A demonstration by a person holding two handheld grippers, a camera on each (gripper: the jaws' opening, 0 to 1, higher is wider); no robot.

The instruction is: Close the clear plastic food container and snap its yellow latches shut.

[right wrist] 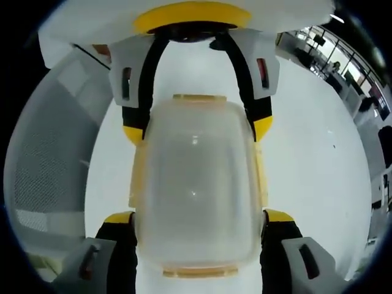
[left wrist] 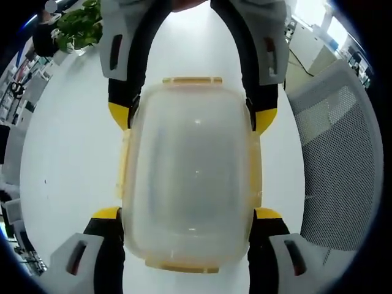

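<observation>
**Container pinned from both ends**

The clear container (left wrist: 191, 177) sits mid-table on the white table (left wrist: 67, 159), open surface all around it. Left gripper (left wrist: 191, 214) and right gripper (right wrist: 199, 217) straddle it from opposite ends, jaws spread wide, tips against its sides. Mesh chair (left wrist: 337, 165) beside the table, plant (left wrist: 76, 24) beyond. Contents: cannot tell.

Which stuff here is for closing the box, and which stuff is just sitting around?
For the job: clear plastic food container, its yellow latches, left claw, right claw.

Just around: white table, mesh chair, green plant.
</observation>
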